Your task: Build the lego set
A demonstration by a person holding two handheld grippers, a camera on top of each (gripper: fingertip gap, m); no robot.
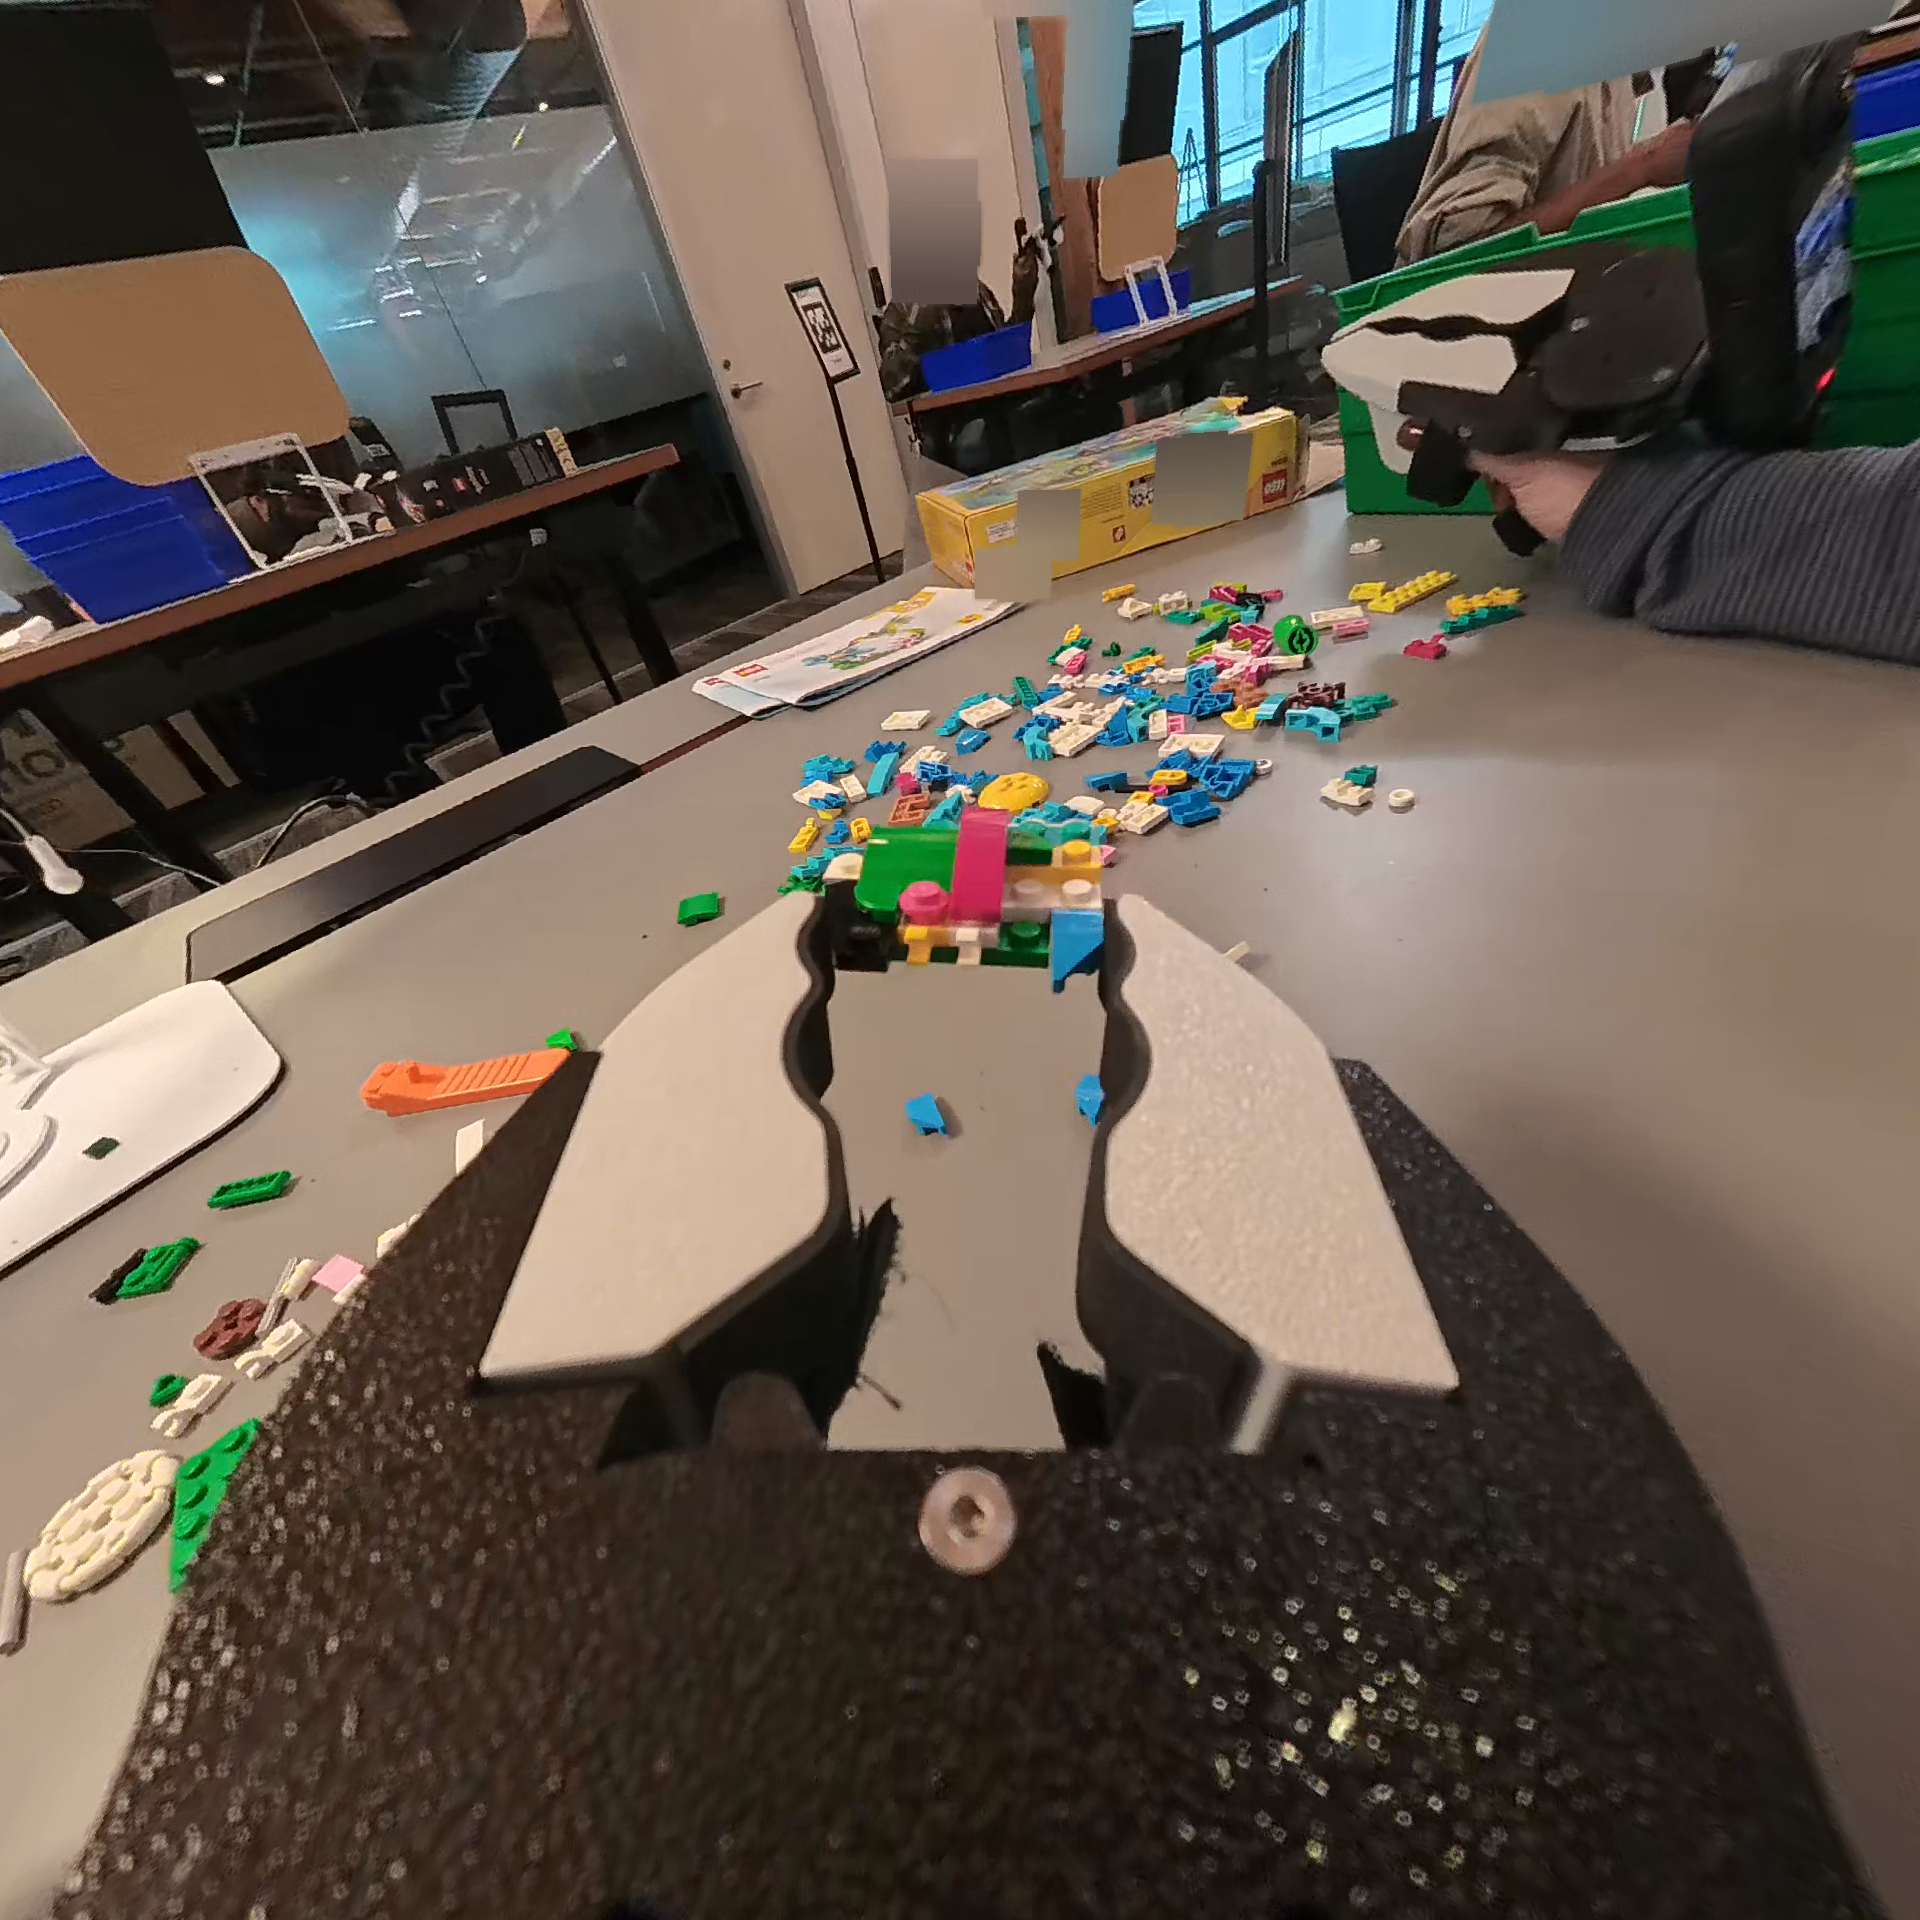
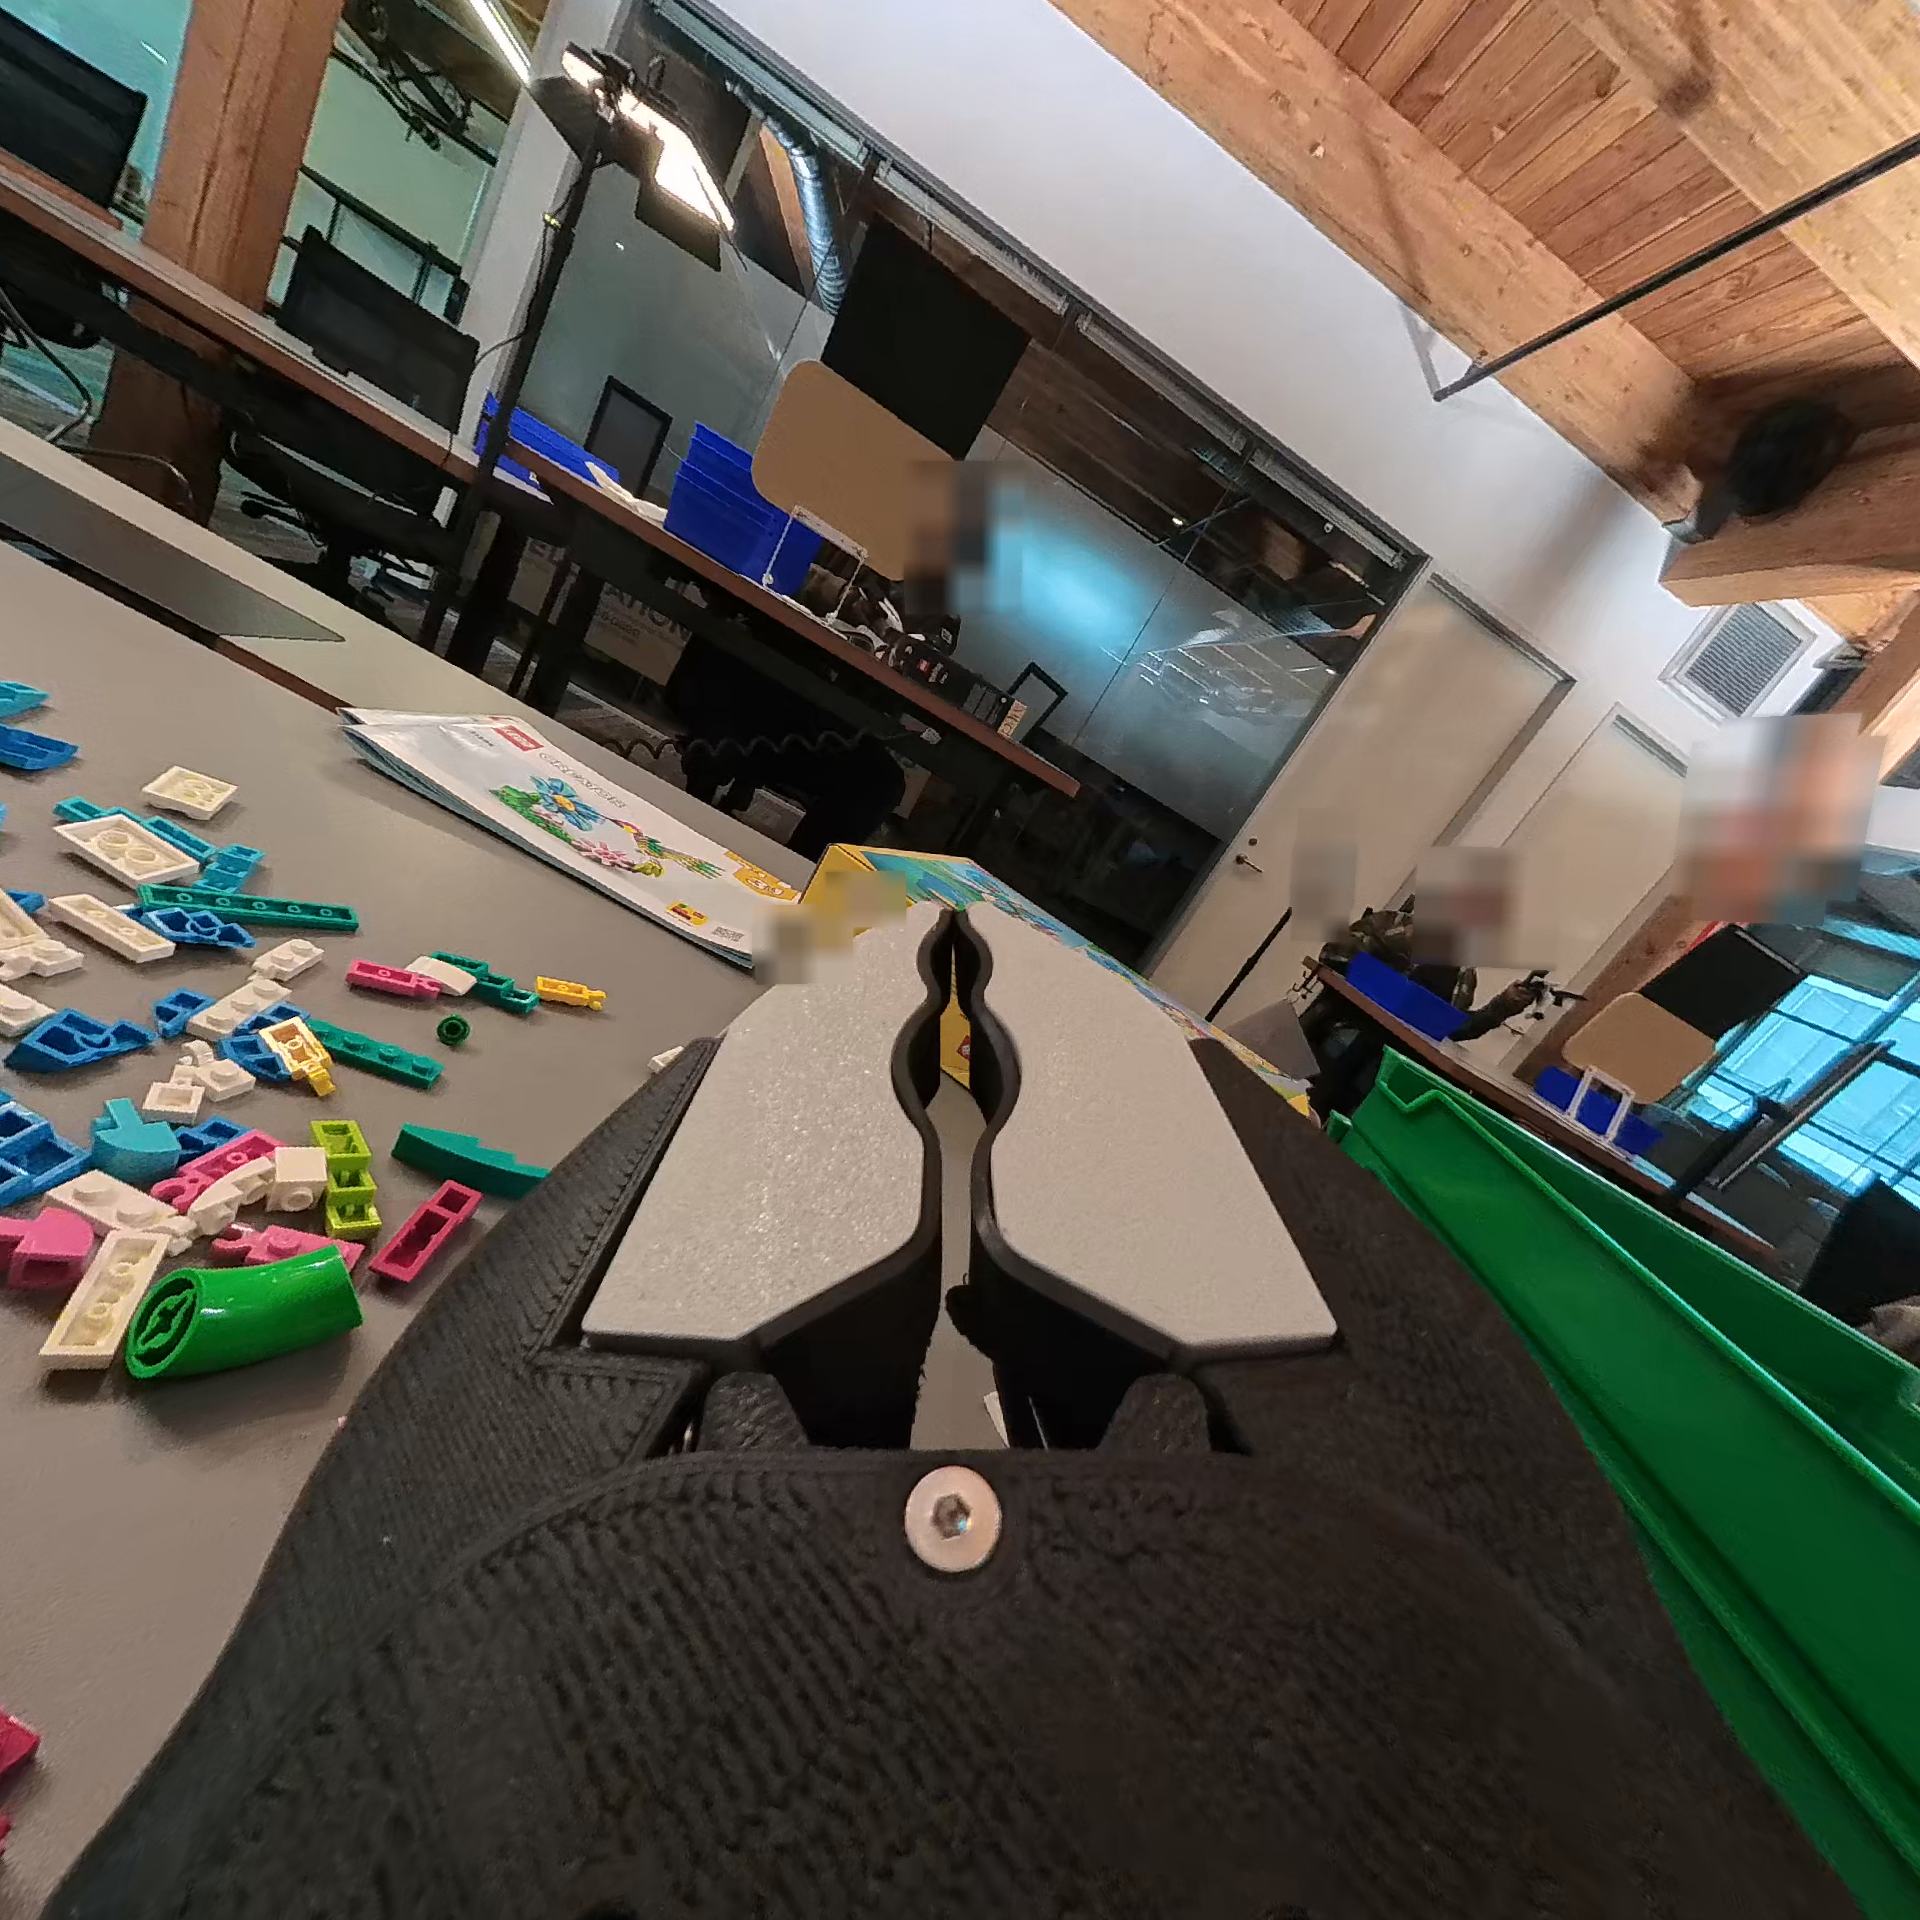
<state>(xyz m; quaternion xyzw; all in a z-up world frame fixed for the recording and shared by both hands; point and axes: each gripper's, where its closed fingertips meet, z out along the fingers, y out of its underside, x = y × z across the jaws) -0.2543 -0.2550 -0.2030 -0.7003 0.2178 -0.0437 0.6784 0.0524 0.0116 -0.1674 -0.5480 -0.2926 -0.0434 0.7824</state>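
Note:
My left gripper [image 1: 971, 927] is shut on a partly built lego model [image 1: 966, 883] of green, pink, yellow, white and blue bricks, gripped by its sides at the fingertips just over the grey table [image 1: 1558, 935]. A spread of loose bricks [image 1: 1164, 717] lies beyond it and shows in the right wrist view [image 2: 208, 1039]. My right gripper [image 2: 951, 920] is shut and empty, raised and tilted above the table's right side. It also shows in the left wrist view [image 1: 1455, 343], held by a hand.
An orange brick separator [image 1: 468, 1081], a white round plate [image 1: 99, 1522] and small green pieces lie at the left. An instruction booklet [image 1: 852, 655] and a yellow box [image 1: 1112, 499] lie at the back. A green bin [image 2: 1662, 1351] stands at the right. Spacing between my two grippers at the tips: around 40 centimetres.

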